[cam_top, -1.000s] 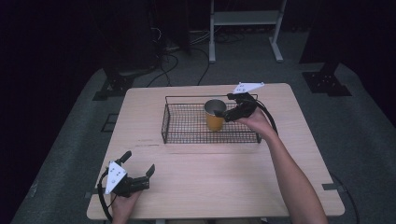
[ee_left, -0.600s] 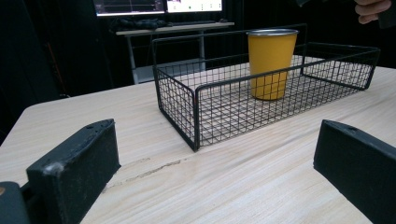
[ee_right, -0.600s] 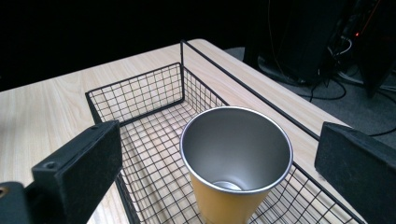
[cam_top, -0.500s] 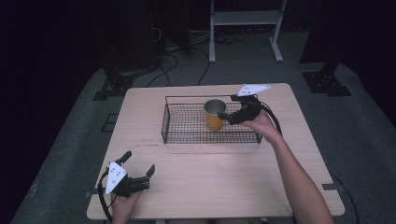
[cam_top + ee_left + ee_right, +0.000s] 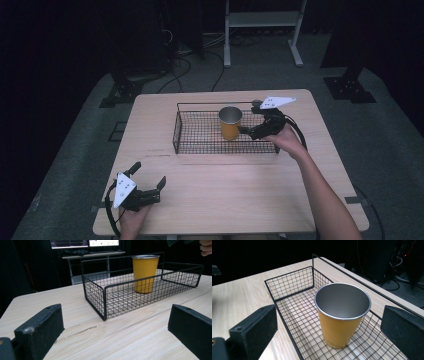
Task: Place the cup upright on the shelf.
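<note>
The right gripper (image 5: 248, 131) is held just beside the yellow cup (image 5: 230, 123), over the right end of the wire basket (image 5: 200, 148). Its jaws are seen spread wide in the right gripper view, one to each side of the cup (image 5: 342, 315) and clear of it; nothing is gripped. The cup is seen standing upright on the basket floor, toward the right half of the basket, its steel-coloured inside bare. The basket (image 5: 287, 312) is set on the far half of the wooden table (image 5: 235, 185).

The left gripper (image 5: 149, 187) is rested on the table near its front left corner, well apart from the basket. Its jaws are likewise wide apart and empty, as seen in the left gripper view, and are pointed toward the basket (image 5: 105, 300), with the cup (image 5: 145, 273) visible beyond the near wire wall.
</note>
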